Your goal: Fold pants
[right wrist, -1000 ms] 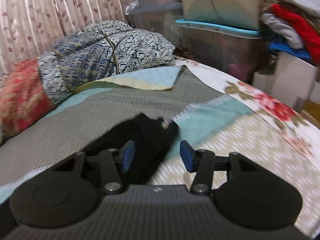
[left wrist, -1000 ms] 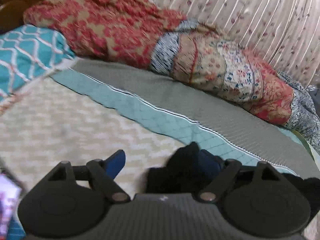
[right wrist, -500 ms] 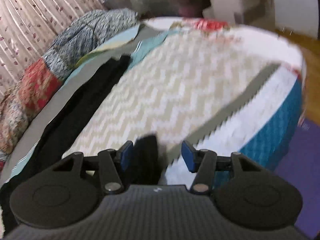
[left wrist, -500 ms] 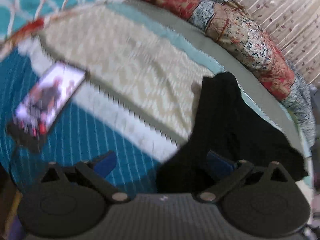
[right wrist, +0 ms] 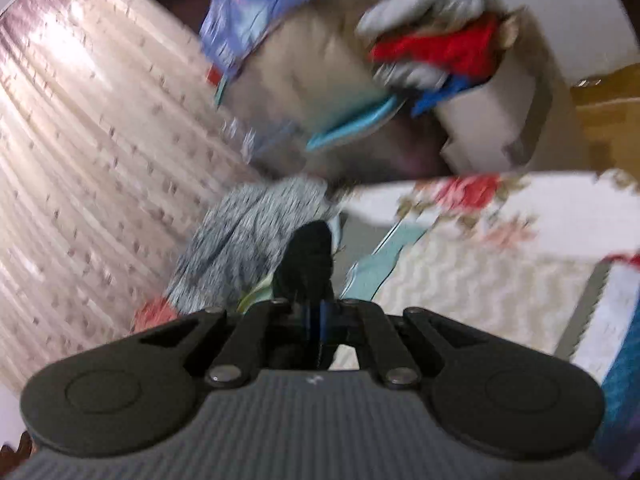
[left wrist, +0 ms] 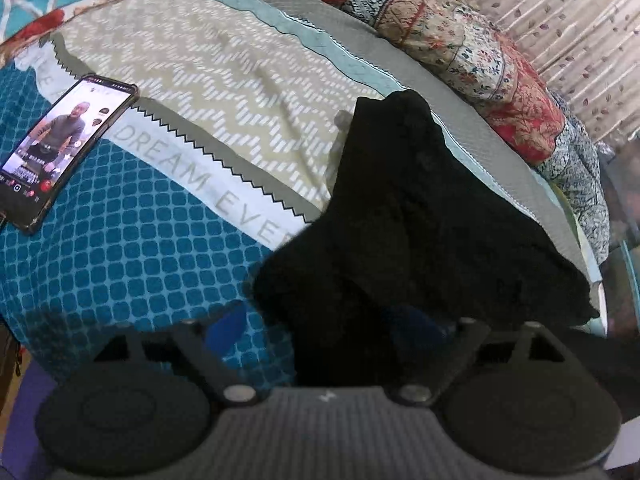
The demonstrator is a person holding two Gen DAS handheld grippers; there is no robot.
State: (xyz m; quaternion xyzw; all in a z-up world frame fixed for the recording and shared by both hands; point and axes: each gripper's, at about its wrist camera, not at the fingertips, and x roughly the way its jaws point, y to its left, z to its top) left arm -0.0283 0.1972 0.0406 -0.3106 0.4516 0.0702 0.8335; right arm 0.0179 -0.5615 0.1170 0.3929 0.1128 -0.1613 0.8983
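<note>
Patterned bedspread (left wrist: 224, 80) – phone (left wrist: 60, 148), black pants (left wrist: 408, 216); curtain (right wrist: 88, 160) behind.

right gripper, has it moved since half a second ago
Yes. The right gripper, shut on the black pants, has swung from the bedspread toward the curtain and storage pile.

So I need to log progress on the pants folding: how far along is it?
Early. Done: nothing looks folded; the black pants lie bunched on the bedspread, near a phone. In hand: the right gripper is shut on a black end of the pants; the left gripper is closing, with black cloth between its fingers, not yet pinched. Left: spreading them flat and making every fold.
</note>
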